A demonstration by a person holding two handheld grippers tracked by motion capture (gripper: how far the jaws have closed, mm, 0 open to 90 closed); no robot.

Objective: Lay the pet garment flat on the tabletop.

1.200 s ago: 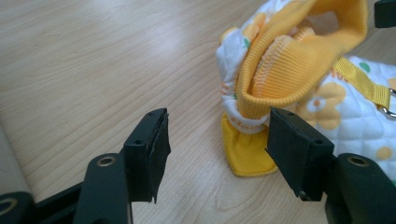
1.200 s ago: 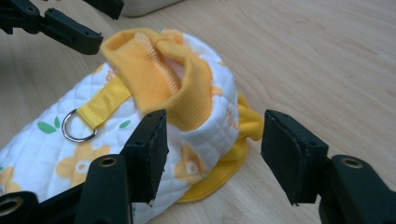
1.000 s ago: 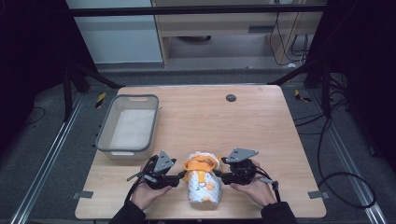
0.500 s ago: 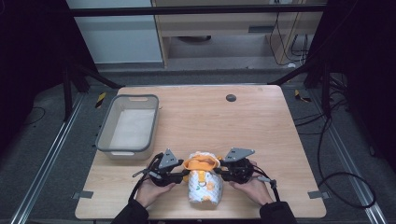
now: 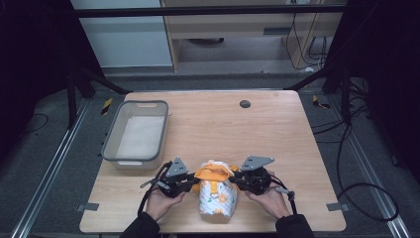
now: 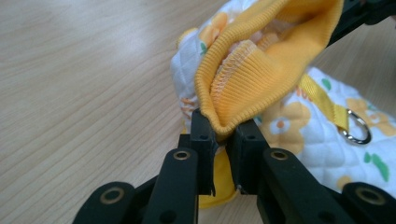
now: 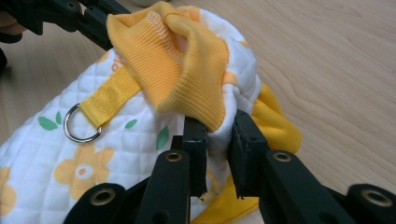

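A small quilted white garment (image 5: 216,198) with yellow flowers and an orange ribbed collar (image 5: 214,172) lies near the table's front edge. My left gripper (image 5: 192,182) is at the collar's left side and my right gripper (image 5: 236,179) at its right. Both pairs of jaws have just been closing with the cloth between them. In the left gripper view the left gripper (image 6: 223,125) pinches a fold of the ribbed collar (image 6: 252,79). In the right gripper view the right gripper (image 7: 218,125) pinches the collar's edge and the white quilting (image 7: 201,79). A yellow strap carries a metal ring (image 7: 80,125).
A grey plastic bin (image 5: 110,148) stands at the table's left, behind my left hand. A small black round cap (image 5: 244,104) sits in the tabletop (image 5: 277,139) toward the back. Dark frame posts and cables surround the table.
Both grippers have closed in on the garment's collar from either side and their jaws have narrowed onto it. The collar now stands raised between them.
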